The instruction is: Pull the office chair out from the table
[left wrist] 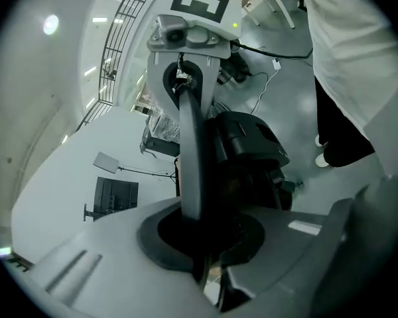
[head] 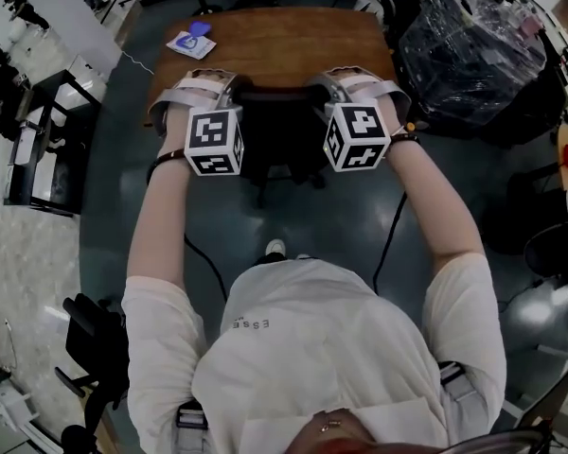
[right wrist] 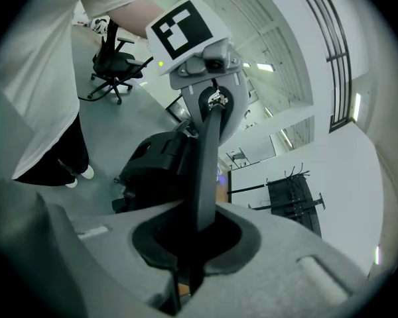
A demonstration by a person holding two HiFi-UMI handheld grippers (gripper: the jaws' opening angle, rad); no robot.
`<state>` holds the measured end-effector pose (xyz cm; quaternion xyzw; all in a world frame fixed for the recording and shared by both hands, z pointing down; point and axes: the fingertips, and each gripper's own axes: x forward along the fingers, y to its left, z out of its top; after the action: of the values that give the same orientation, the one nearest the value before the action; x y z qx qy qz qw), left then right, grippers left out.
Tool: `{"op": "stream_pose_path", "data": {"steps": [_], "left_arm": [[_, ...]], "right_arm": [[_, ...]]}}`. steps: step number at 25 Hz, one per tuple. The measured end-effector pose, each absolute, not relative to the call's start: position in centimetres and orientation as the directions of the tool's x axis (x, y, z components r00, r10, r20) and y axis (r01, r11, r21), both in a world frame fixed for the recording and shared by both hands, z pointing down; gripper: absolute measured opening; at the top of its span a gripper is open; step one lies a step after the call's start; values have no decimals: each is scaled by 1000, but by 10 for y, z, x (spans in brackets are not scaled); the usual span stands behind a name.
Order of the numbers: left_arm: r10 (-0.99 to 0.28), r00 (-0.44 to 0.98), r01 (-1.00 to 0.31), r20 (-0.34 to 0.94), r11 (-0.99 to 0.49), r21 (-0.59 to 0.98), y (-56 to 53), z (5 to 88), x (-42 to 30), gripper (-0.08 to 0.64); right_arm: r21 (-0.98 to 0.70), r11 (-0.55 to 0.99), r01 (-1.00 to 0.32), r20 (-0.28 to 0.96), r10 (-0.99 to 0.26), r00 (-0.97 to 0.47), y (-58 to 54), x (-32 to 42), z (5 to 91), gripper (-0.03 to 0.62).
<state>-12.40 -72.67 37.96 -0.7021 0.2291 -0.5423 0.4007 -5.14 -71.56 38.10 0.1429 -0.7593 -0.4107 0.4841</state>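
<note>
The black chair (head: 282, 149), with a thin, curved top rim on its backrest, stands tucked against the brown desk (head: 284, 41), the jaws of the left gripper (left wrist: 202, 244) and right gripper (right wrist: 186, 244) pinching that rim's opposite ends.

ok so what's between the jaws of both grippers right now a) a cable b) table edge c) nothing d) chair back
d: each gripper view shows the thin top edge of the chair back clamped between the jaws, and the head view shows the left gripper and right gripper set on it.
</note>
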Motion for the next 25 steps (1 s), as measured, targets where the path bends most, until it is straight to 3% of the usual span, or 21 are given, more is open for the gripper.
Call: {"op": "stream_pose_path", "data": {"steps": [10, 25], "left_arm": [[-804, 246, 113, 541, -530, -840, -699, 374, -126, 38], [-812, 288, 125, 508, -494, -861, -598, 368, -113, 31]], "right_arm": [[807, 555, 201, 572, -650, -501, -692, -51, 374, 18], [807, 567, 165, 568, -666, -484, -589, -39, 371, 20]]}}
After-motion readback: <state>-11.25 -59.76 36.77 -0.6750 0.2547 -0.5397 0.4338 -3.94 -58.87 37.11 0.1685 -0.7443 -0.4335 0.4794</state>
